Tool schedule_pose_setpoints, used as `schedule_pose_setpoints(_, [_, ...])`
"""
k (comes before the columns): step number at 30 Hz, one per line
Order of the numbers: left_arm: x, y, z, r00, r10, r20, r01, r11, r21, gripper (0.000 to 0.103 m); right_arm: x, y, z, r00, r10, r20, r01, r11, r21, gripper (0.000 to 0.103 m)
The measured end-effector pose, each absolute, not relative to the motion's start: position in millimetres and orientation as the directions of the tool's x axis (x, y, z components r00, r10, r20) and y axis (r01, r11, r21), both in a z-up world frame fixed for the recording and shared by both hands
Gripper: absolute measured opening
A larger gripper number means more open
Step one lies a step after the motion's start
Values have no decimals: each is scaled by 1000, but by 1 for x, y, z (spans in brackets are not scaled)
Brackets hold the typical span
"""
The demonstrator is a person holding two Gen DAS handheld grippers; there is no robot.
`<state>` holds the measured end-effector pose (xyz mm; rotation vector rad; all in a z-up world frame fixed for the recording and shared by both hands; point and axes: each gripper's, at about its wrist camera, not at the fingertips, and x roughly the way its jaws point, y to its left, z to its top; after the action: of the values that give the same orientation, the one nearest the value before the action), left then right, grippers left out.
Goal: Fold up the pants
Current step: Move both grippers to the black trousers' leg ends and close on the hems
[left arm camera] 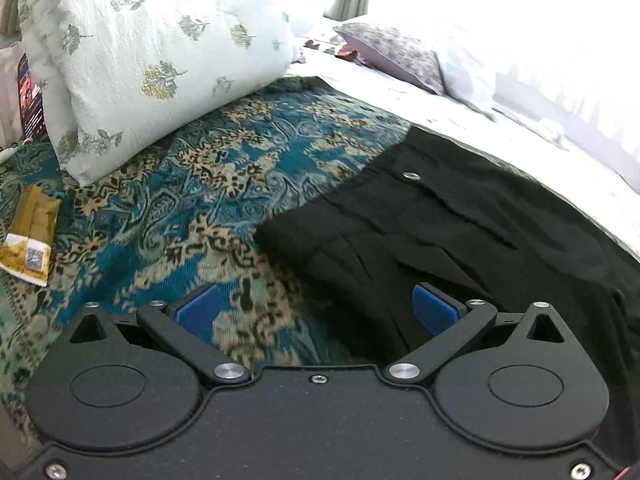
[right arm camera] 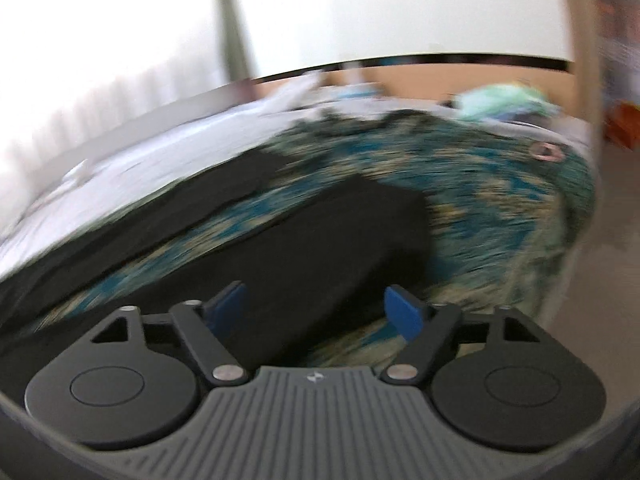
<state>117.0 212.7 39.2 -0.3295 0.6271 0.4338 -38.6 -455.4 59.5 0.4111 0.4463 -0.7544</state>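
Note:
Black pants (left arm camera: 460,232) lie flat on a teal patterned bedspread (left arm camera: 208,184), waistband with a silver button toward the pillows. My left gripper (left arm camera: 316,312) is open and empty, low over the waistband's near corner; its right blue pad (left arm camera: 434,314) is over the black cloth, its left pad over the bedspread. In the blurred right wrist view the two pant legs (right arm camera: 320,240) spread apart on the bedspread (right arm camera: 500,216). My right gripper (right arm camera: 320,312) is open and empty just above the nearer leg.
A floral white pillow (left arm camera: 152,60) and a grey-purple pillow (left arm camera: 396,56) lie at the head of the bed. A yellow packet (left arm camera: 30,240) rests at the left. A white sheet (left arm camera: 520,128) borders the pants. A pink ring (right arm camera: 546,151) lies on the bedspread.

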Motion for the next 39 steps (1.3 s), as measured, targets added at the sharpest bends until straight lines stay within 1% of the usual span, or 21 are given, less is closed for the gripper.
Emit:
schedule_pose_setpoints(2, [124,215,35,723,297,-623,-489,857,-159,102,-41,-479,56,615,-587,-526,760,619,198,76])
schedule_pose_setpoints(4, [131,214,31,717,298,-630,-494,855,-157,101,-41,-497,51,594,-603,-533,779,596,195,74])
schedule_pose_setpoints(6, [135,210,28,702,300,-646,-503,851,-151,98,-40,-508,46,573,-612,-545,796,574,193,71])
schedule_pose_setpoints(7, [138,210,26,692,306,-654,-510,848,-144,97,-41,-506,44,565,-611,-554,801,567,191,67])
schedule_pose_setpoints(8, [141,210,23,685,318,-655,-517,846,-130,97,-37,-513,40,564,-606,-562,800,569,189,66])
schedule_pose_setpoints(13, [152,207,18,678,360,-641,-536,839,-96,96,-24,-511,33,585,-571,-577,761,631,147,65])
schedule_pose_setpoints(17, [162,208,16,670,380,-638,-557,825,-93,95,-14,-501,33,610,-560,-561,725,680,110,65])
schedule_pose_setpoints(18, [164,207,16,668,386,-636,-561,823,-90,93,-12,-499,32,608,-564,-559,721,687,91,65])
schedule_pose_setpoints(19, [165,206,17,669,391,-632,-563,822,-87,85,-9,-498,31,600,-570,-561,721,689,71,65])
schedule_pose_setpoints(20, [166,205,18,670,396,-628,-564,821,-84,77,-6,-499,29,583,-585,-563,730,681,48,58])
schedule_pose_setpoints(21, [167,204,19,666,406,-625,-571,818,-77,72,-4,-502,28,558,-610,-563,750,660,29,51])
schedule_pose_setpoints(22, [168,203,21,663,419,-621,-579,813,-69,54,-2,-506,27,523,-639,-565,779,627,12,30])
schedule_pose_setpoints(23, [167,201,24,664,428,-613,-582,811,-65,37,-2,-511,27,478,-672,-566,812,583,-6,19])
schedule_pose_setpoints(24, [167,199,28,672,420,-610,-572,817,-67,33,-4,-516,29,456,-692,-560,833,554,-6,19])
schedule_pose_setpoints(26, [164,193,38,685,437,-583,-566,823,-47,30,-11,-524,35,444,-715,-540,854,519,14,14])
schedule_pose_setpoints(29, [160,180,55,714,472,-518,-540,841,22,29,-22,-531,51,446,-745,-496,861,509,9,11])
schedule_pose_setpoints(31, [159,176,65,728,475,-495,-529,848,36,29,-29,-534,60,451,-756,-475,859,512,0,11])
schedule_pose_setpoints(35, [155,174,82,736,465,-492,-518,855,33,29,-41,-543,72,476,-740,-475,850,526,33,11])
schedule_pose_setpoints(39, [149,176,83,727,471,-500,-515,855,56,30,-49,-547,72,474,-732,-490,850,525,37,11])
